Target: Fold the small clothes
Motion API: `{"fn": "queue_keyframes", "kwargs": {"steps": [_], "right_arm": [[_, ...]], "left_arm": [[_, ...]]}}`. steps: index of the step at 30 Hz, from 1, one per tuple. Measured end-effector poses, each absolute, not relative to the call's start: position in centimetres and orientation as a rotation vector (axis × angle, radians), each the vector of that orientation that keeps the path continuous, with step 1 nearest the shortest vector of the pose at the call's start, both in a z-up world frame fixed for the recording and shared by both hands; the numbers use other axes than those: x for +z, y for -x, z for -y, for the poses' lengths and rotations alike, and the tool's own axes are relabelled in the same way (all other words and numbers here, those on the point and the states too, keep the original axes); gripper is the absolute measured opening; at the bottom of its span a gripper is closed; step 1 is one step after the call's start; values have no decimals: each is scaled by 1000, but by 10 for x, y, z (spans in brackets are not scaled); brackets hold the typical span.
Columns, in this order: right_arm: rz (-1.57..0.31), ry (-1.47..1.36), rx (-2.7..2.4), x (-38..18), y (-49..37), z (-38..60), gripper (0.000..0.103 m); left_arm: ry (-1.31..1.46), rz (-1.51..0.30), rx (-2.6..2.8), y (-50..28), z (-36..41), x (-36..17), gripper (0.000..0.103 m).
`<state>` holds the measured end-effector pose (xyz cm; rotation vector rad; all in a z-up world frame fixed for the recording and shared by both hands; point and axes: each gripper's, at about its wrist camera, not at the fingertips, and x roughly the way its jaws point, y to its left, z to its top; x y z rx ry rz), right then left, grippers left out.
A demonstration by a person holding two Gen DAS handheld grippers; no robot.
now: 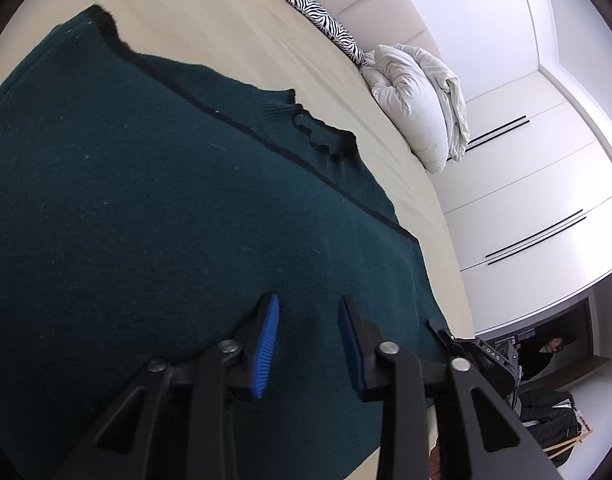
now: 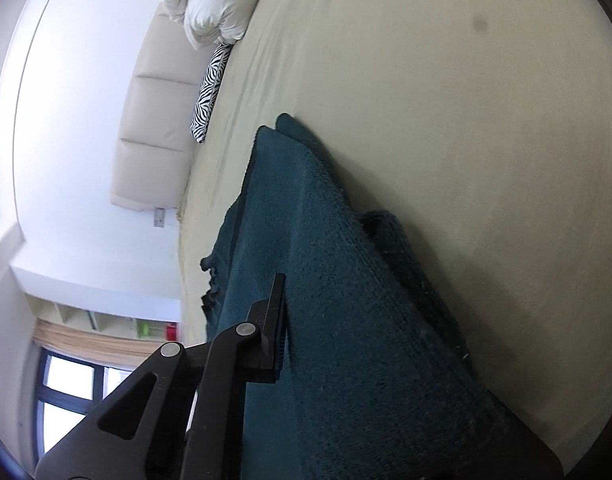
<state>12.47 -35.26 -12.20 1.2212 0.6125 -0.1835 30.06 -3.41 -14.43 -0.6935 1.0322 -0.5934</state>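
A dark green knit sweater (image 1: 146, 200) with black trim lies spread on the beige bed (image 1: 234, 32), its ribbed collar (image 1: 326, 136) towards the pillows. My left gripper (image 1: 308, 320) hovers low over the sweater's near part. Its blue pads (image 1: 266, 340) stand a narrow gap apart, with flat cloth showing between them. In the right wrist view the sweater (image 2: 346, 280) rises off the bed (image 2: 466, 120) in a raised fold. My right gripper (image 2: 292, 296) is shut on that fold. One black finger (image 2: 272, 320) shows; cloth hides the other.
A bunched white duvet (image 1: 418, 100) and a zebra-print cushion (image 1: 326, 24) lie against the padded headboard (image 2: 154, 120). White wardrobe doors (image 1: 526, 200) stand beyond the bed. A person (image 1: 550, 350) is far off at the lower right. A window (image 2: 66, 384) is at the far left.
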Motion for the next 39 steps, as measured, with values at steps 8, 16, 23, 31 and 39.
{"fn": "queue_keyframes", "kwargs": {"steps": [8, 16, 23, 31, 39], "right_arm": [[-680, -628, -21, -36, -167, 248, 11], [-811, 28, 245, -54, -188, 77, 11], [-777, 188, 202, -65, -172, 61, 11], [-684, 497, 166, -73, -138, 32, 12], [-617, 570, 223, -59, -82, 28, 14]], "left_arm": [[897, -948, -597, -301, -12, -137, 43], [957, -987, -628, -321, -34, -130, 68], [1012, -1010, -639, -333, -35, -126, 83], [913, -1115, -615, -352, -19, -126, 57], [772, -1179, -590, -362, -18, -124, 14]]}}
